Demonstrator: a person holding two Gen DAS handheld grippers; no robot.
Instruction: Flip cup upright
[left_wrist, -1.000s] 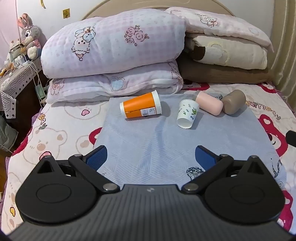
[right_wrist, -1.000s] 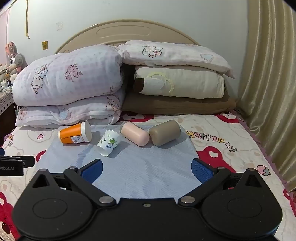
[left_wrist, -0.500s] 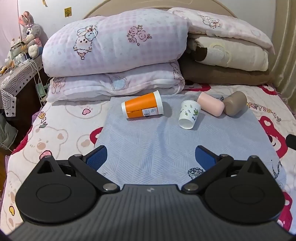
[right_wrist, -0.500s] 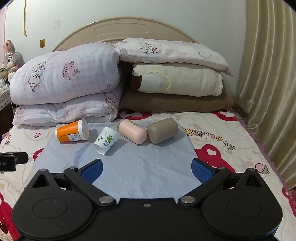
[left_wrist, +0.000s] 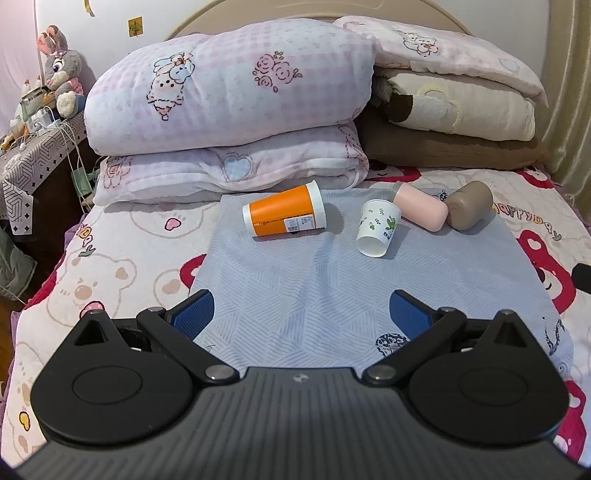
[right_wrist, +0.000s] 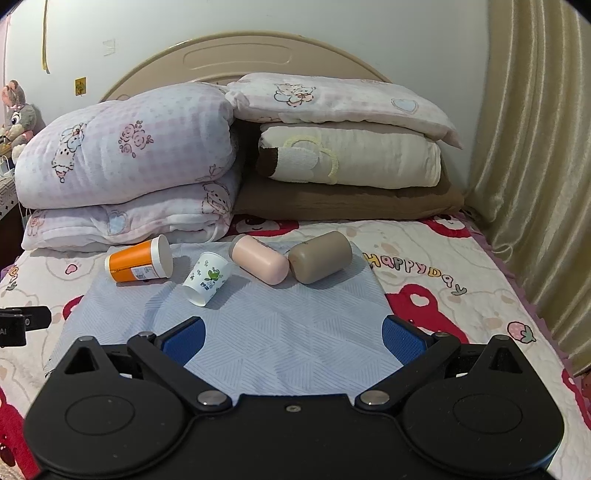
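Observation:
Several cups lie on their sides on a light blue mat on the bed. An orange cup lies at the left. A white cup with green leaves lies tilted with its base toward me. A pink cup and a brown cup lie touching at the right. My left gripper is open and empty, well short of the cups. My right gripper is open and empty, also short of them.
Stacked pillows and folded quilts fill the head of the bed behind the cups. A curtain hangs at the right. A side table with a stuffed rabbit stands at the left. The left gripper's body shows at the left edge.
Both views have shifted slightly; the cups sit a little nearer and lower in frame. No cup has moved. Both grippers stay open.

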